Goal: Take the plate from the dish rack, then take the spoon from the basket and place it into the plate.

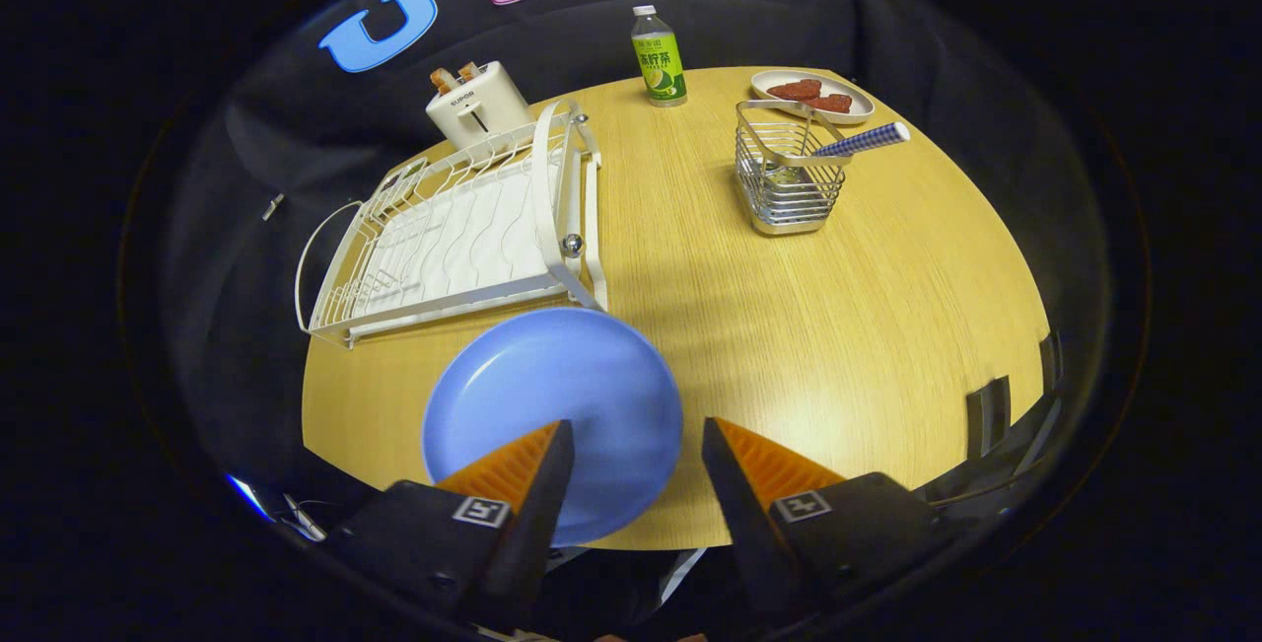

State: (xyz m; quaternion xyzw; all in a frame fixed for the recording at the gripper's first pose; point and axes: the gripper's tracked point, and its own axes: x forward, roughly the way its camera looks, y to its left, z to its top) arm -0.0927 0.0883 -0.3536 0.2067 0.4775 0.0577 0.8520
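Note:
A blue plate (552,405) lies flat on the wooden table (838,326), just in front of the white dish rack (454,238). My gripper (636,435) hovers above the plate's near right rim with its fingers apart and nothing between them. The left finger overlaps the plate's near part. Far ahead to the right stands a wire basket (787,178), and a spoon with a blue checked handle (858,141) leans out of it.
A white toaster (480,107) stands behind the rack. A green bottle (659,58) is at the table's far edge, and a small white dish with reddish food (813,95) sits behind the basket. The table's near edge runs just under my fingers.

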